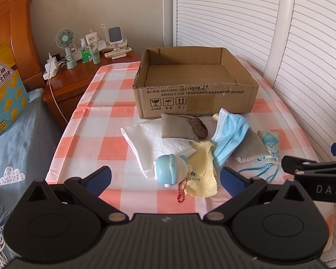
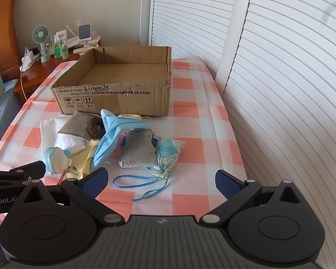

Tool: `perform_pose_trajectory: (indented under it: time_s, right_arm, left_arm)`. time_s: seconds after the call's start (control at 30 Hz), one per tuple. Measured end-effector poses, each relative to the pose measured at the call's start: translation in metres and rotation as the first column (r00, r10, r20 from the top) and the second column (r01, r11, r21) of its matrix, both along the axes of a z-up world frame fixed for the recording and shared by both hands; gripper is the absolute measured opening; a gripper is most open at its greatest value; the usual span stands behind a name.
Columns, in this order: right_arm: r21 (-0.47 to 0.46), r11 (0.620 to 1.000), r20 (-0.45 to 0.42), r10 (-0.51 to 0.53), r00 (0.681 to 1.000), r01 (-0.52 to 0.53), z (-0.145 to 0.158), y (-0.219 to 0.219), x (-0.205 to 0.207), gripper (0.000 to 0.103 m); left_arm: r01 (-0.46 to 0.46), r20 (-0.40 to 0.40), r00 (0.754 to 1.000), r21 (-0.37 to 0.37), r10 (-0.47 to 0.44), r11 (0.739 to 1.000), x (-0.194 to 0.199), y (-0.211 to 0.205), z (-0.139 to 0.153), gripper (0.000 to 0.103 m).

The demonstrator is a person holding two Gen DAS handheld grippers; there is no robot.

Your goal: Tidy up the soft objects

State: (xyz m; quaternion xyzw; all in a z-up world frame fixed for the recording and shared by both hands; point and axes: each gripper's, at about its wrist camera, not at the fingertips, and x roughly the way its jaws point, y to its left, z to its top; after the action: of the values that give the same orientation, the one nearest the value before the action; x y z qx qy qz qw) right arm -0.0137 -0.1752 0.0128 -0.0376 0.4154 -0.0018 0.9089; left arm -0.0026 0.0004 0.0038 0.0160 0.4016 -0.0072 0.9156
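An empty open cardboard box stands on the checked tablecloth. In front of it lies a pile of soft things: a white cloth, a grey pouch, a brown scrunchie, a blue face mask, a yellow cloth, a blue plush toy, a second grey pouch and a patterned sachet with blue cord. My left gripper is open just before the toy. My right gripper is open near the cord.
A wooden nightstand with a small fan, bottles and chargers stands at the back left. A bed with blue bedding is on the left. White louvred doors close off the right side.
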Motion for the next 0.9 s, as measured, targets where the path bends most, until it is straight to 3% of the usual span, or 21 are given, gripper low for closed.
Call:
perform_pose_trajectory:
  time_s: [0.5,0.9]
  right_arm:
    - [-0.005,1.000,0.037,0.026,0.999,-0.026,-0.005,-0.006,0.006,0.103]
    - [0.046,0.998,0.050,0.043,0.998,-0.045,-0.021,-0.026,0.019,0.103]
  left_arm:
    - [0.058,0.021,0.998,-0.016,-0.058,0.998,0.011,-0.001,-0.006,0.102]
    - [0.092,0.043,0.995,-0.004,-0.092,0.996,0.028,0.010,-0.025,0.102]
